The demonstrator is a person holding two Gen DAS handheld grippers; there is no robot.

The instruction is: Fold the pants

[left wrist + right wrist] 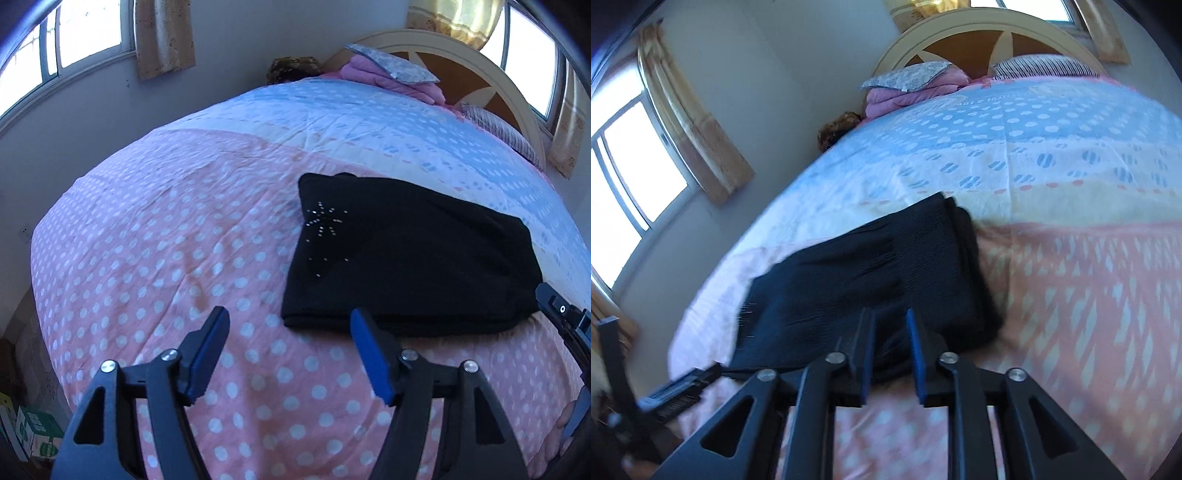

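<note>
1. No writing reads clearly; faint lettering on the bedspread [997, 155] is too blurred.
2. The pants [406, 258], black soft knit with a studded starburst, lie folded into a rectangle right of centre on the dotted pink-and-blue bedspread.
3. The left tool [290, 325] is spread wide, holding nothing.
4. The right tool [891, 325], narrowly parted, sits at the pants' near edge; grip unclear.

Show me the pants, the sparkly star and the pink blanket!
pants [424, 266], left wrist view, middle of the folded black cloth.
sparkly star [327, 221], left wrist view, centre of the studs near the pants' far left corner.
pink blanket [905, 96], right wrist view, front of the folded pile by the headboard.
</note>
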